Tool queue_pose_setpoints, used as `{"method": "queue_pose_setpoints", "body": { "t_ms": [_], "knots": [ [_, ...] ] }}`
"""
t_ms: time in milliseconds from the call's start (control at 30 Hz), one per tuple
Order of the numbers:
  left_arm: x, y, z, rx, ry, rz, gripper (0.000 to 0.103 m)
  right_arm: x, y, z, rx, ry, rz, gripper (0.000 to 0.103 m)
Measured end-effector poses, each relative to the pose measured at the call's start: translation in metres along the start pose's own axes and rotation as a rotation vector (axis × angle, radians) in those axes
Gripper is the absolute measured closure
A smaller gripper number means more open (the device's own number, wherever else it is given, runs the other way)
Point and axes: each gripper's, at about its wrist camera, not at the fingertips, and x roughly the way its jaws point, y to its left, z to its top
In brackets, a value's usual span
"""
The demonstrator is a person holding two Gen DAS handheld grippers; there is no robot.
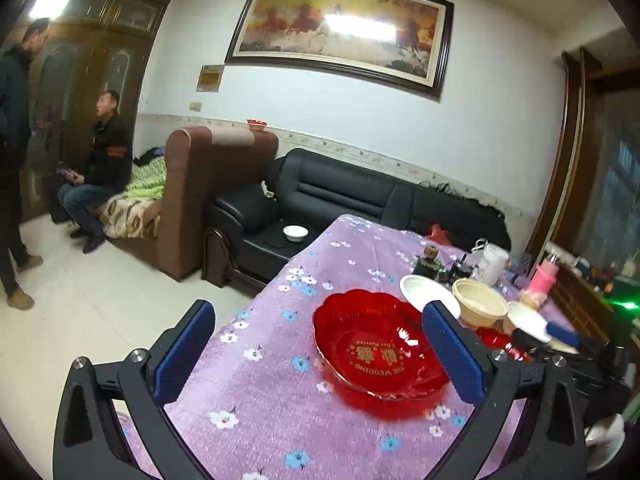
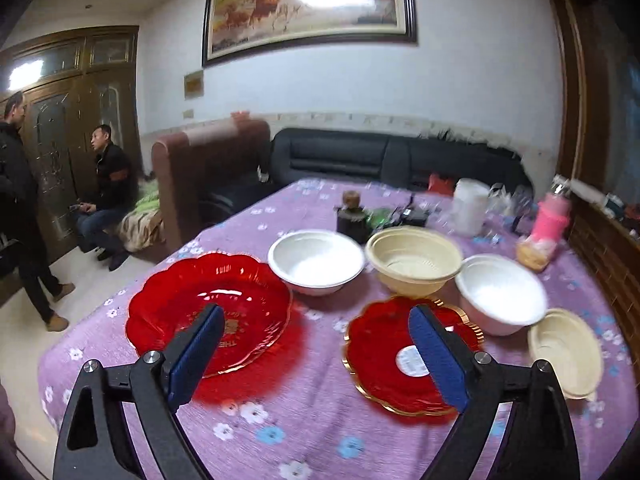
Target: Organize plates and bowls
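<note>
On the purple flowered cloth (image 2: 288, 412) lie a large clear red plate (image 2: 208, 304) (image 1: 380, 348) and a smaller gold-rimmed red plate (image 2: 392, 360). Behind them stand a white bowl (image 2: 316, 260) (image 1: 420, 290), a cream bowl (image 2: 414, 260) (image 1: 480, 304) and a second white bowl (image 2: 500, 292) (image 1: 528, 320). Another cream bowl (image 2: 564, 352) sits at the right. My left gripper (image 1: 320, 344) hovers open above the large red plate's near side. My right gripper (image 2: 316, 356) hangs open above the gap between the two red plates, holding nothing.
At the table's back stand a dark bottle (image 2: 352, 216), a white tub (image 2: 470, 208) and a pink bottle (image 2: 548, 220). The table's left edge drops to a tiled floor (image 1: 100, 300). Beyond are a black sofa (image 1: 340, 196) and two people (image 1: 104, 168) by a door.
</note>
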Motion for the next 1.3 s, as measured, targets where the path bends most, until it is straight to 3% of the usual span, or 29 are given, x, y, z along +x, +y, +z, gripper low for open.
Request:
{"method": "queue_pose_setpoints", "body": {
  "t_ms": [33, 100, 167, 400, 567, 633, 733, 800, 833, 867, 967, 1100, 1300],
  "knots": [
    [0.016, 0.006, 0.001, -0.020, 0.073, 0.008, 0.000, 0.009, 0.001, 0.003, 0.020, 0.035, 0.021, 0.010],
    [0.043, 0.013, 0.001, -0.038, 0.204, 0.038, 0.000, 0.023, -0.002, 0.005, 0.064, 0.090, 0.063, 0.026],
    [0.068, 0.024, -0.004, -0.072, 0.276, 0.011, 0.000, 0.041, -0.006, 0.005, 0.120, 0.164, 0.117, 0.031],
    [0.123, 0.043, -0.003, -0.136, 0.370, -0.007, 0.000, 0.097, 0.004, -0.001, 0.176, 0.301, 0.144, 0.032],
    [0.164, 0.038, -0.004, -0.193, 0.448, -0.053, 0.000, 0.124, 0.024, 0.004, 0.117, 0.328, 0.095, 0.032],
    [0.182, 0.035, -0.009, -0.193, 0.487, -0.048, 0.007, 0.137, 0.030, 0.005, 0.091, 0.341, 0.061, 0.032],
    [0.209, 0.031, -0.022, -0.202, 0.584, -0.052, 0.032, 0.153, 0.030, 0.002, 0.095, 0.376, 0.039, 0.035],
    [0.222, 0.026, -0.028, -0.189, 0.623, -0.057, 0.054, 0.161, 0.028, 0.002, 0.107, 0.396, 0.047, 0.048],
    [0.224, 0.023, -0.029, -0.173, 0.617, -0.050, 0.055, 0.165, 0.029, 0.001, 0.108, 0.408, 0.055, 0.053],
    [0.224, 0.020, -0.028, -0.155, 0.610, -0.043, 0.057, 0.169, 0.029, 0.000, 0.107, 0.418, 0.062, 0.067],
    [0.227, 0.015, -0.032, -0.161, 0.639, -0.096, 0.081, 0.177, 0.030, -0.003, 0.114, 0.442, 0.090, 0.083],
    [0.216, 0.014, -0.030, -0.134, 0.615, -0.051, 0.081, 0.163, 0.031, 0.002, 0.098, 0.402, 0.135, 0.090],
    [0.175, 0.023, -0.031, -0.133, 0.582, -0.026, 0.081, 0.131, 0.047, -0.006, 0.050, 0.380, 0.186, 0.090]
  ]
}}
